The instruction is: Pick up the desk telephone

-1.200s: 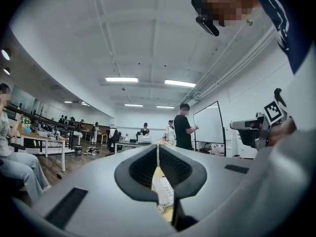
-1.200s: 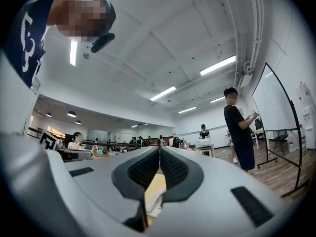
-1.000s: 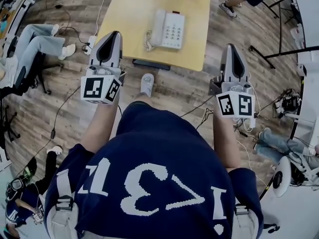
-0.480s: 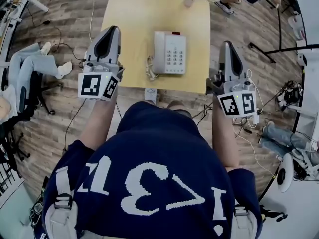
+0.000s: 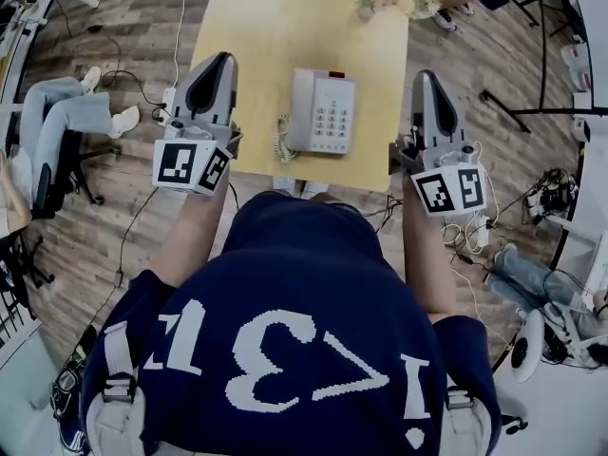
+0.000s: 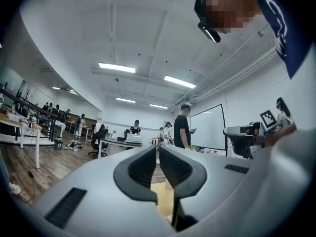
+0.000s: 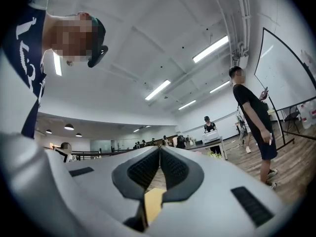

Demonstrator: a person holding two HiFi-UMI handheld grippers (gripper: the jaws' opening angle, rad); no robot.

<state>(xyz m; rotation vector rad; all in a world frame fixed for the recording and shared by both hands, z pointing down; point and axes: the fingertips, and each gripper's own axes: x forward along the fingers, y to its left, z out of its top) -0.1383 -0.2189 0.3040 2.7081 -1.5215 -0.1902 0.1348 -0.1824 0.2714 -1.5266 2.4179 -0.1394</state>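
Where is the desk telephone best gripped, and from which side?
Probably by its two long side edges, one gripper from each side: the desk telephone lies flat and wide between the left gripper and the right gripper. Both jaws are shut, so open them first.

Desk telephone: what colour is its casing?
The desk telephone is off-white all over, seen most clearly in the head view.
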